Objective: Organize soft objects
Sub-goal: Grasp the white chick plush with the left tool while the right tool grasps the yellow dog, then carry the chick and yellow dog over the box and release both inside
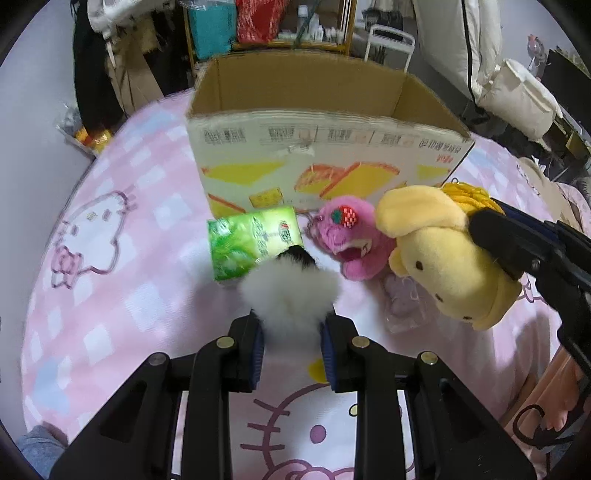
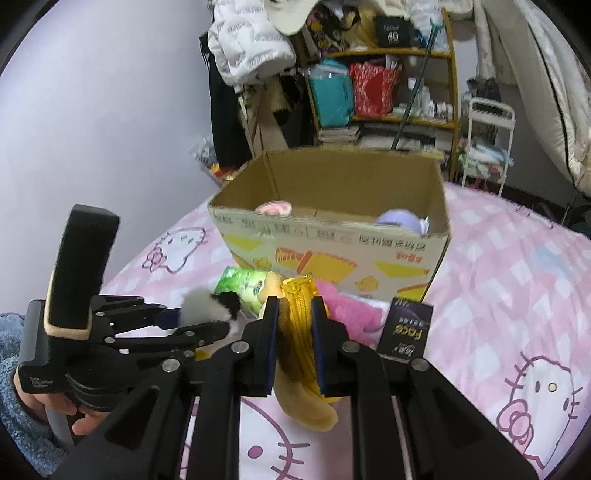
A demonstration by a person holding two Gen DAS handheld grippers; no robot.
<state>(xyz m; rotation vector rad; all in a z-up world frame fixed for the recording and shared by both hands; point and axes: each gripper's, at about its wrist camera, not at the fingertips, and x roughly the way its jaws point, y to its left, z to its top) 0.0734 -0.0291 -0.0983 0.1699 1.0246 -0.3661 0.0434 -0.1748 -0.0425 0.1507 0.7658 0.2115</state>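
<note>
My left tongs pinch the white fluffy toy mid-frame; my right tongs clamp the yellow plush, both lifted toward the cardboard box above.

"face" upside down on the small black packet; "40" on the black shelf box

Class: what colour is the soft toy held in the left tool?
White and fluffy with a black patch at its far end; the fluffy toy shows best in the left wrist view.
</note>
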